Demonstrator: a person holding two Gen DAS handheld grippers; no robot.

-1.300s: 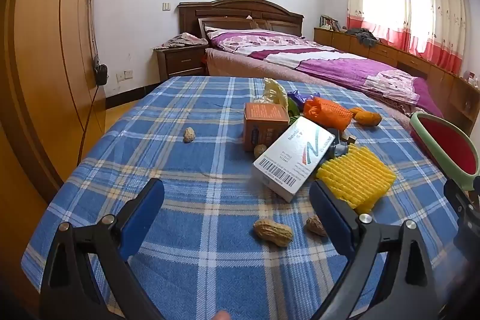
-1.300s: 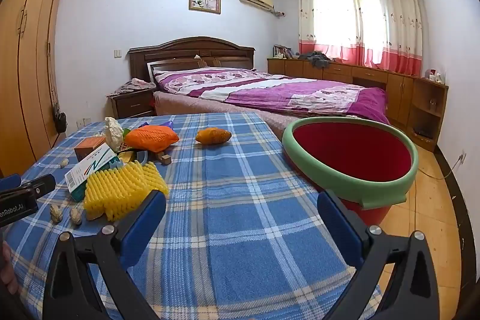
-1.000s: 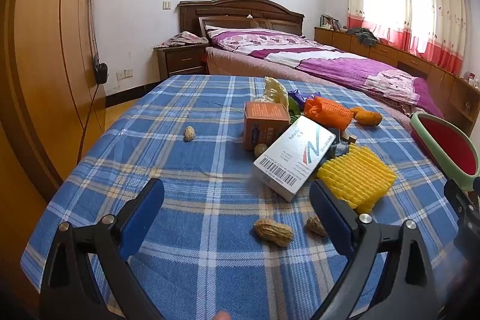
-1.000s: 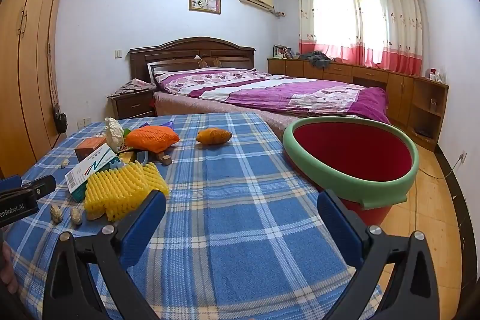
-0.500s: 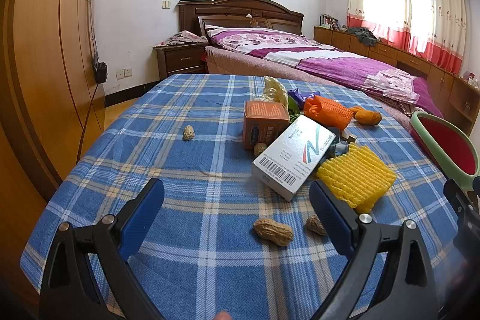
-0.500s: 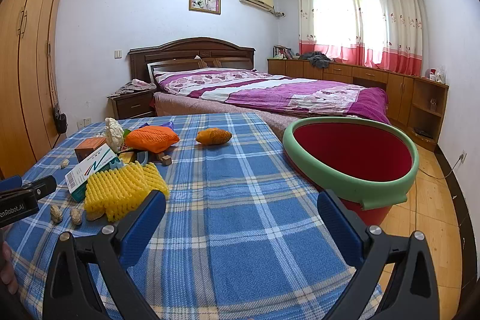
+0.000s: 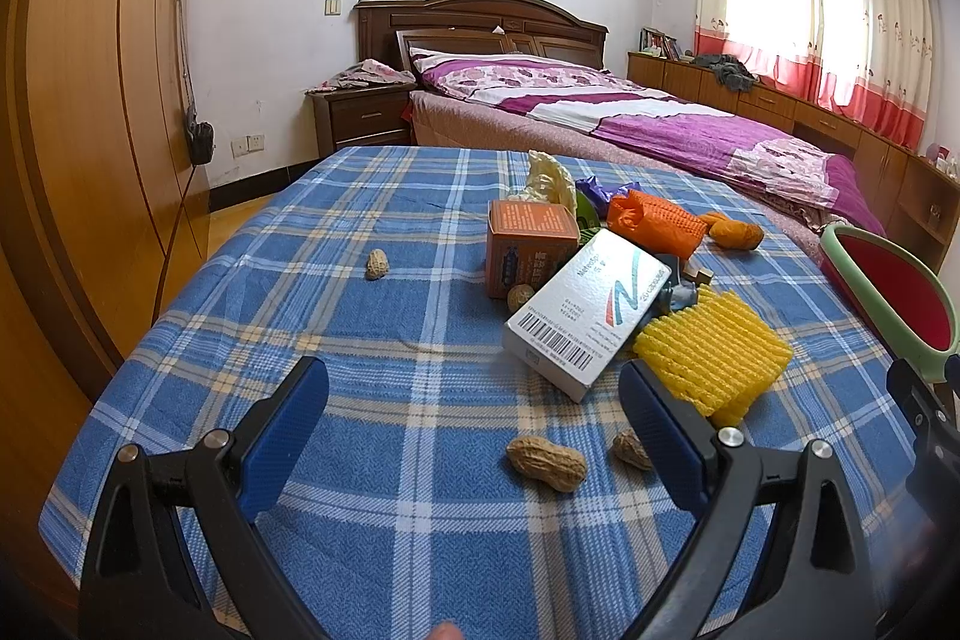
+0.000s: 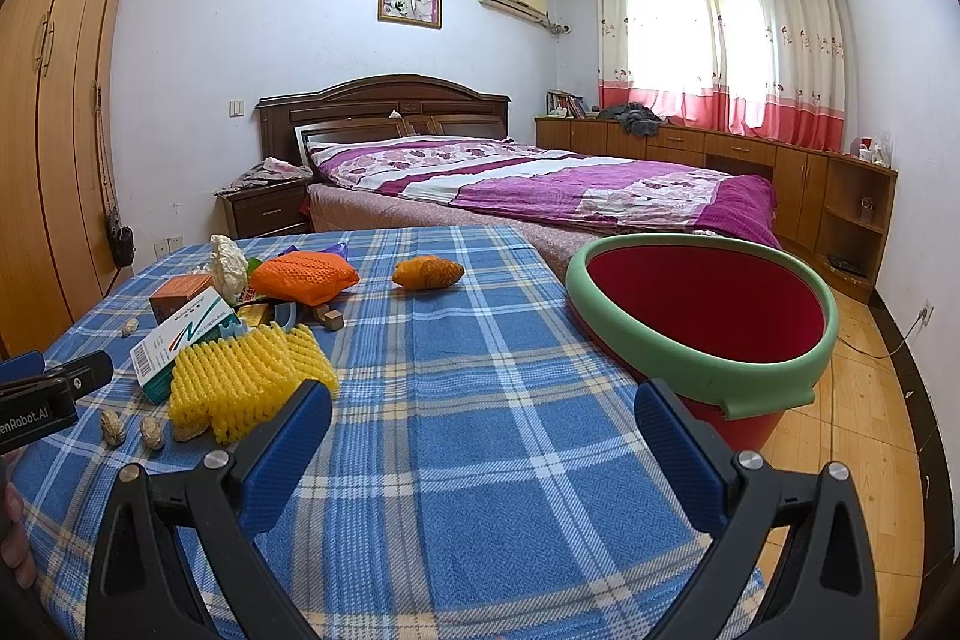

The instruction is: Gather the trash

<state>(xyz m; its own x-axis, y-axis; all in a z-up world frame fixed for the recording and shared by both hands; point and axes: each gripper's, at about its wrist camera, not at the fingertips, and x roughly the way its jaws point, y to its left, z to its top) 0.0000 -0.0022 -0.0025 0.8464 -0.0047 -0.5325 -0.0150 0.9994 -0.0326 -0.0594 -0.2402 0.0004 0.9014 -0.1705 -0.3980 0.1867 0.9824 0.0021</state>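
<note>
Trash lies on a table under a blue plaid cloth (image 7: 390,340): a white medicine box (image 7: 588,313), an orange box (image 7: 528,244), yellow foam netting (image 7: 714,352), orange netting (image 7: 657,220), crumpled tissue (image 7: 546,181), an orange peel (image 8: 429,273) and peanuts (image 7: 546,462). A red bucket with a green rim (image 8: 708,316) stands at the table's right edge. My left gripper (image 7: 474,430) hovers open just short of the nearest peanuts. My right gripper (image 8: 483,451) is open over bare cloth, between the netting and the bucket. Both hold nothing.
A wooden wardrobe (image 7: 78,130) runs along the left. Beyond the table stand a bed with a purple cover (image 8: 540,184), a nightstand (image 7: 366,115) and low cabinets (image 8: 750,160) under a curtained window. A lone peanut (image 7: 377,263) lies left of the pile.
</note>
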